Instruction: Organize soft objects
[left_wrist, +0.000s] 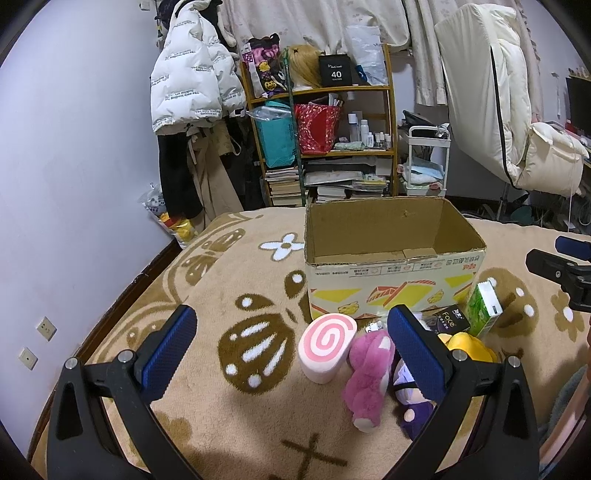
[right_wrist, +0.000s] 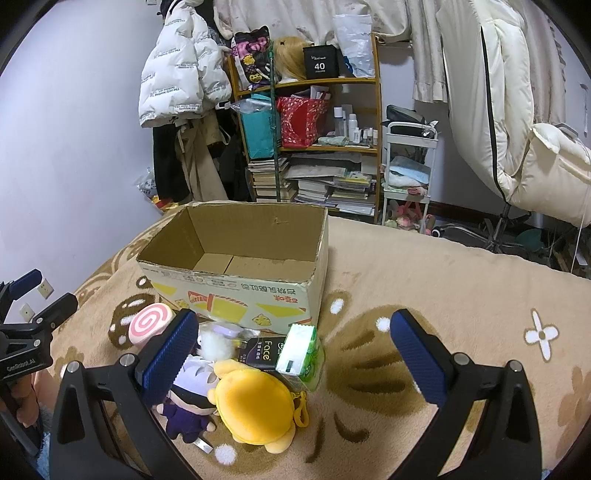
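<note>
1. My left gripper (left_wrist: 291, 350) hangs above the beige patterned blanket (left_wrist: 207, 417) with its jaws spread wide and nothing between them.
2. My right gripper (right_wrist: 293, 354) is likewise wide open and empty, held over the same blanket to the right of the pile of toys.
3. The cardboard box (left_wrist: 391, 236) stands upright on the blanket with its top open; I can see bare cardboard on its floor.
4. Just in front of the box lies a pink swirl-roll plush (left_wrist: 327, 345), tipped so the spiral face looks toward my left camera.
5. Beside it, touching on its right, is a pink fluffy plush (left_wrist: 365, 376), partly behind my left gripper's right finger.
6. A small doll in purple clothes with pale hair (right_wrist: 188, 398) lies next to the pink plush, partly hidden by my right gripper's left finger.
7. A yellow plush with a clip (right_wrist: 255, 406) lies against the doll, nearest my right camera.
8. A green tissue pack (right_wrist: 299, 354) stands tilted near the box's front right corner, touching a dark packet printed "face" (right_wrist: 262, 354).
9. A white fluffy item (right_wrist: 216, 343) sits between the swirl plush and the dark packet; I cannot tell what it is.
10. Behind the bed is a cluttered wooden shelf (left_wrist: 384, 88).
</note>
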